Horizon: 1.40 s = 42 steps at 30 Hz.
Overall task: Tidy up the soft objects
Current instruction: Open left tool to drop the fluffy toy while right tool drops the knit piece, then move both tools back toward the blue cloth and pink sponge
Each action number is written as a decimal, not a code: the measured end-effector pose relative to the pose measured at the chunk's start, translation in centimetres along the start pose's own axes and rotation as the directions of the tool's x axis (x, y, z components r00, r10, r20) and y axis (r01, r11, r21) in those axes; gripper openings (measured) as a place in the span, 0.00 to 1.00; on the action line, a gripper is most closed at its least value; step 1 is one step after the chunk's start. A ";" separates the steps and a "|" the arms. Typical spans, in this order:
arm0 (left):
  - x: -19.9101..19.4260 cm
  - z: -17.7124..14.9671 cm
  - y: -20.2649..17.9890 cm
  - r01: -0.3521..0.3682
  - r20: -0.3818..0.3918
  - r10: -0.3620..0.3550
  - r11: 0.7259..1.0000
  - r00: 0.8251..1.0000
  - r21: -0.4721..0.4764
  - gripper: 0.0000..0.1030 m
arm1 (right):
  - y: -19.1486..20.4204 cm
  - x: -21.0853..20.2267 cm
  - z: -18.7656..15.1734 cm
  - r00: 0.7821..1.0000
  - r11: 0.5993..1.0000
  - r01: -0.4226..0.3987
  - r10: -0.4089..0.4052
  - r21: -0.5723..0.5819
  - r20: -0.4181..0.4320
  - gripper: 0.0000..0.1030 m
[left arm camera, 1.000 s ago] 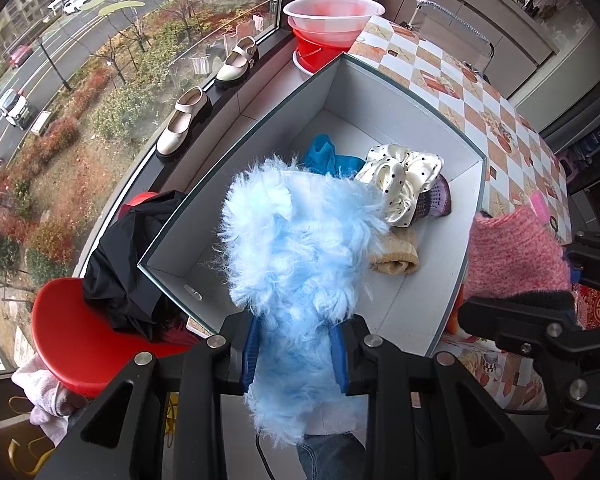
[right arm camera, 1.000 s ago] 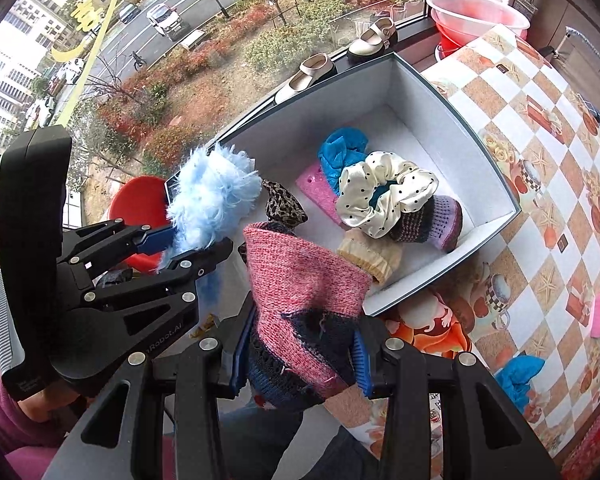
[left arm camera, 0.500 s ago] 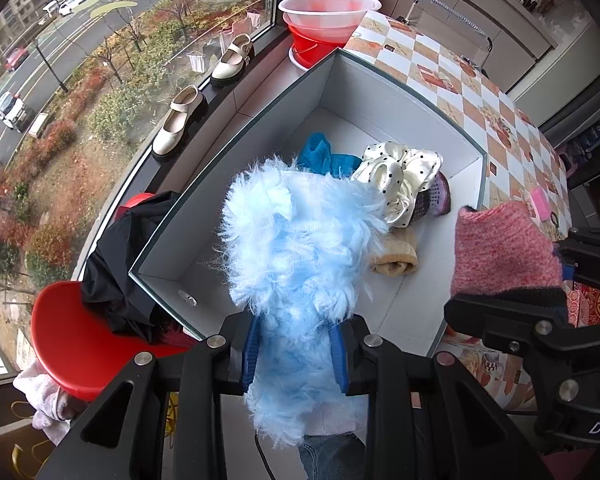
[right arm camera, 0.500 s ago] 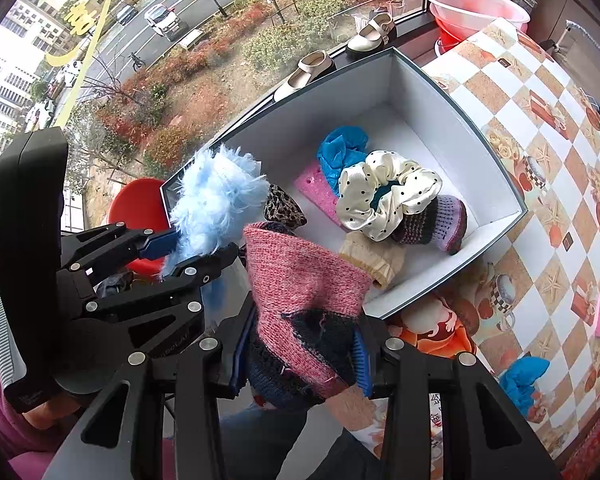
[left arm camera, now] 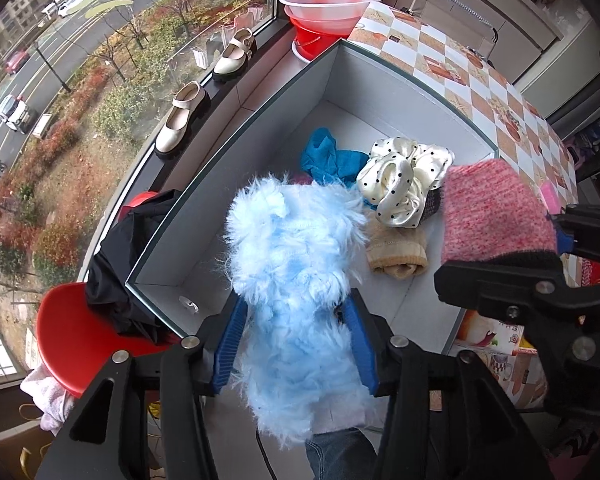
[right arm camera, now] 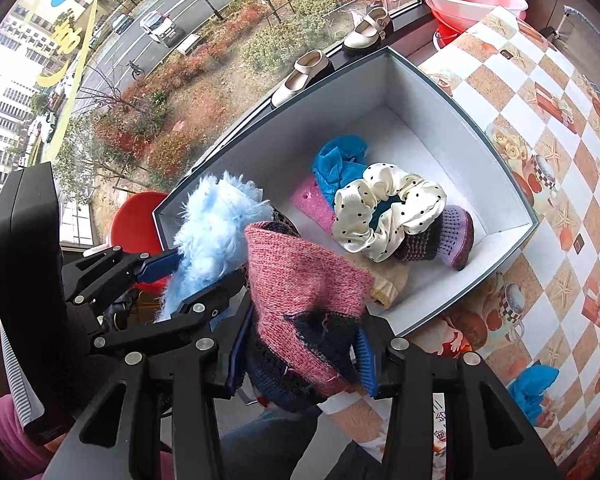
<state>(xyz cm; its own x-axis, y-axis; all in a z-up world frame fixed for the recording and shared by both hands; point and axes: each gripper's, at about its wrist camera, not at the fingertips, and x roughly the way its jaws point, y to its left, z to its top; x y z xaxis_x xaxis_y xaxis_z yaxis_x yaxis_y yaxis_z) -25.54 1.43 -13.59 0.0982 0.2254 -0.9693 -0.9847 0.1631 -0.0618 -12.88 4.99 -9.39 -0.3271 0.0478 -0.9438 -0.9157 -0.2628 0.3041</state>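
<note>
- My left gripper, nearest the lens, points steeply down over the near end of the box. Its jaws have just been opening, and the blue fluff sits between the blue pads, which stand spread at its sides; whether they press on it I cannot tell.
- My right gripper hangs just beside the left one, over the box's near edge. Its jaws have also just been opening, with the pink knit between them; the knit's dark end fills the gap and touches both pads.
- In the left view the pink knit rises at the right, over the box's near corner.
- Inside the box, on its white floor, a beige knit roll lies closest, touching the fluff's edge in the left view.
- Just beyond it rests a cream dotted scrunchie, lying on a striped purple knit.
- A flat pink piece lies beside the scrunchie, and a crumpled blue cloth sits behind it, near the box's middle.
- The far half of the box shows bare floor.
- The box stands on a checked tablecloth, where another blue cloth lies outside it.
- Left of the box, a red stool carries a black garment.
- On the sill beyond stand two cream shoes.
- Farthest, stacked basins sit past the box's far corner.
</note>
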 end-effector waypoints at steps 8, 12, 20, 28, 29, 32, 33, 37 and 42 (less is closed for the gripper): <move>-0.2 0.6 -0.6 0.019 -0.038 -0.017 0.999 0.999 0.033 0.84 | -2.8 -3.4 0.5 0.996 0.992 -0.048 0.038 0.120 0.080 1.00; -0.8 1.5 -1.6 0.100 -0.084 -0.098 0.995 0.992 0.017 0.85 | -5.2 -4.9 -0.1 0.991 0.965 -0.120 0.103 0.235 0.082 1.00; -4.1 3.7 -7.5 0.257 -0.109 -0.245 0.960 0.963 0.108 0.85 | -9.7 -9.4 -3.8 0.978 0.896 -0.201 0.163 0.397 0.127 1.00; -4.1 4.1 -15.9 0.286 -0.204 -0.233 0.913 0.951 0.292 0.85 | -16.9 -15.8 -10.8 0.971 0.795 -0.213 0.106 0.568 0.217 1.00; -3.7 3.9 -17.0 0.289 -0.222 -0.226 0.905 0.948 0.313 0.85 | -18.0 -16.3 -11.8 0.972 0.781 -0.201 0.085 0.591 0.219 1.00; -2.0 3.4 -20.3 0.289 -0.274 -0.193 0.883 0.942 0.371 0.85 | -21.7 -17.1 -15.0 0.977 0.723 -0.164 0.026 0.671 0.210 1.00; -1.3 3.3 -21.3 0.288 -0.290 -0.182 0.880 0.939 0.379 0.85 | -23.0 -17.2 -16.1 0.979 0.698 -0.156 0.015 0.699 0.204 1.00; 1.2 3.7 -24.7 0.315 -0.361 -0.176 0.872 0.916 0.374 0.85 | -27.1 -16.8 -19.9 0.979 0.612 -0.162 0.005 0.774 0.201 1.00; 4.3 5.5 -29.6 0.319 -0.421 -0.129 0.850 0.898 0.420 0.85 | -30.6 -15.1 -23.4 0.981 0.544 -0.171 0.021 0.821 0.191 1.00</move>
<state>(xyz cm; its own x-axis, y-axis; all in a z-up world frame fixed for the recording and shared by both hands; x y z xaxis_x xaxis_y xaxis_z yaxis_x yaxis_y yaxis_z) 4.86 2.84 -14.58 0.1546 -0.2234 -0.9624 -0.7447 0.6137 -0.2621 25.58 -10.22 -7.45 -0.3849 0.2251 -0.8951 -0.6340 0.6403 0.4337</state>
